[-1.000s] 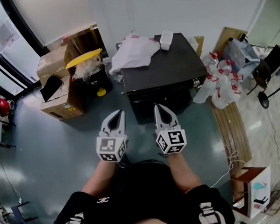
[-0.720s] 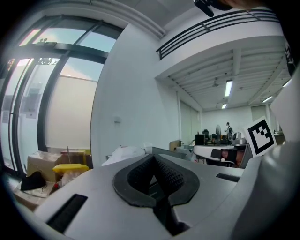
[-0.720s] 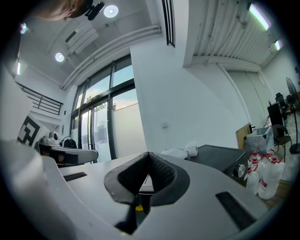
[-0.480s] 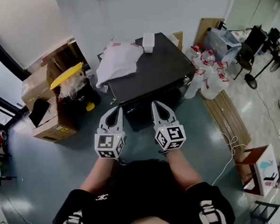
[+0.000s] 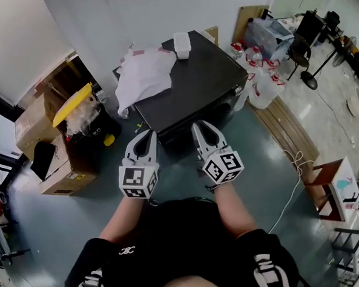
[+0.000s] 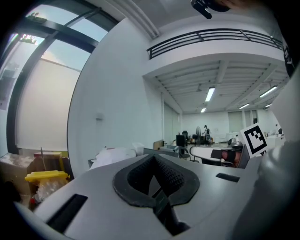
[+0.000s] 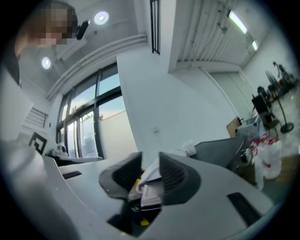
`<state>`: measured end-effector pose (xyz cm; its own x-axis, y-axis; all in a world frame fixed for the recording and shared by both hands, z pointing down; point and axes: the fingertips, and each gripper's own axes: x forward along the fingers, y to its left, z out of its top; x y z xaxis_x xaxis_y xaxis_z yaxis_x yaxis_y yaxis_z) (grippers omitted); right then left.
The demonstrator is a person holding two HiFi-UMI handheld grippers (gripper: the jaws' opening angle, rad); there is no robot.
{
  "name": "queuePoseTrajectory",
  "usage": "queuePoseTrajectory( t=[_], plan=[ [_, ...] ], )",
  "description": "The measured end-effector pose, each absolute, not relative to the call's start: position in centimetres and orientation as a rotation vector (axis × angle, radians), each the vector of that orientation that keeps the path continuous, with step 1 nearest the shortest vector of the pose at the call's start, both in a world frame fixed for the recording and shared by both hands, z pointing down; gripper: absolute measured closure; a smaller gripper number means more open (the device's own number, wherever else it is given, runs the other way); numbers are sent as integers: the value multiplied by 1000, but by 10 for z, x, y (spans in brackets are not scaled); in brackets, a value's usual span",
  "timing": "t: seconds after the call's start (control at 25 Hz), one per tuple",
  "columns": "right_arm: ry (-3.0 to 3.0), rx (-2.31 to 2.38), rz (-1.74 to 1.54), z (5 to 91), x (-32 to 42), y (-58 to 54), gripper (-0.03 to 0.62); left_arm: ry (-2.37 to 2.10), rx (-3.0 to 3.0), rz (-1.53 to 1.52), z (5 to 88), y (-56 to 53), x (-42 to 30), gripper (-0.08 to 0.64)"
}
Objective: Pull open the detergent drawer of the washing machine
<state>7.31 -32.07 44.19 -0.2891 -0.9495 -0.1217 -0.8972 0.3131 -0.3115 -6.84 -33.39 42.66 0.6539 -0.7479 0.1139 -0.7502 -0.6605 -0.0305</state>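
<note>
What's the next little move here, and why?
Probably carry the right gripper forward to the front of the washing machine: it hangs short of the machine, and its jaws have just been opening slightly, with nothing between them.

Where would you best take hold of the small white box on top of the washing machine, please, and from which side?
Probably across its narrow width, from above and in front. The white box lies flat at the back edge of the washing machine near the wall, with a white cloth beside it, so the rear looks blocked.
</note>
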Motion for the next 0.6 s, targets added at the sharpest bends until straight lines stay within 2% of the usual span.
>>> queuePoseTrajectory(
  t=[0.04,0.08,0.2,0.32,0.6],
  plan=[
    [2282,-1599,-310,444,69,-323,437,-1268,2841,187,430,-337,-71,558],
    [2248,-1532,-364,445,67,-326,356,-1250,2845,192,432,-340,-73,558],
    [2093,-1349,-528,449,71,-330,254,-1219,2855,195,434,-345,-82,558],
    [1898,-1180,-687,463,86,-327,227,-1222,2837,179,437,-348,-88,558],
    [1740,-973,-864,511,102,-318,229,-1255,2781,188,452,-342,-97,558]
  ],
)
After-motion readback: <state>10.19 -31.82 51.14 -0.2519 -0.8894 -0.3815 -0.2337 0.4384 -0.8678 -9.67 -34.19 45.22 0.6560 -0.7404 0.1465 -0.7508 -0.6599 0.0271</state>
